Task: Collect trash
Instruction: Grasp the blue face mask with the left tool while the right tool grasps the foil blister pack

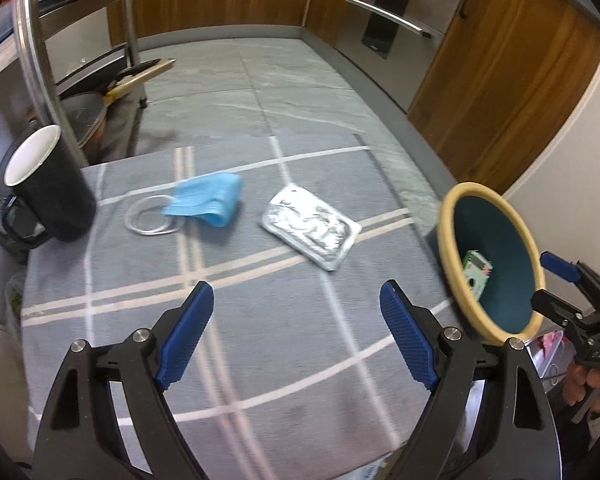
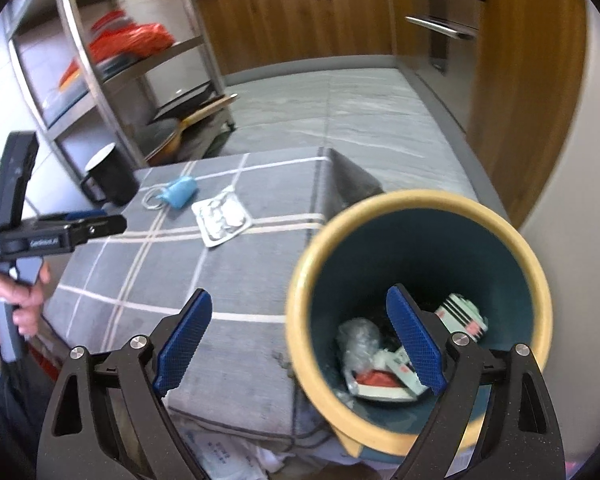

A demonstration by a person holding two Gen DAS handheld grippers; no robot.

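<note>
Here, the left gripper (image 1: 296, 332) hovers above a grey checked cloth (image 1: 260, 360) with its blue-padded fingers spread wide and nothing between them. The right gripper (image 2: 300, 344) is likewise spread wide and empty; its right finger reaches past the rim and inside a teal bin with a cream rim (image 2: 416, 312), which stands beside the table's right edge, while the other finger stays outside over the cloth. Inside the bin lie a crumpled clear wrapper (image 2: 358, 344) and small printed cartons (image 2: 384, 376). Ahead of the left gripper, two pieces of trash remain on the cloth: a silver blister pack (image 1: 312, 226) lying flat nearer the bin, and just to its left a folded blue face mask (image 1: 206, 200) with white ear loops trailing sideways. A black mug with a white interior (image 1: 48, 188) stands at the far left edge and is probably not trash. The next step appears to be picking up one of these pieces. The flat foil pack calls for lowering the fingers to straddle an edge and closing gently so it does not slide; the soft mask would bunch easily if pinched at its folded middle.
</note>
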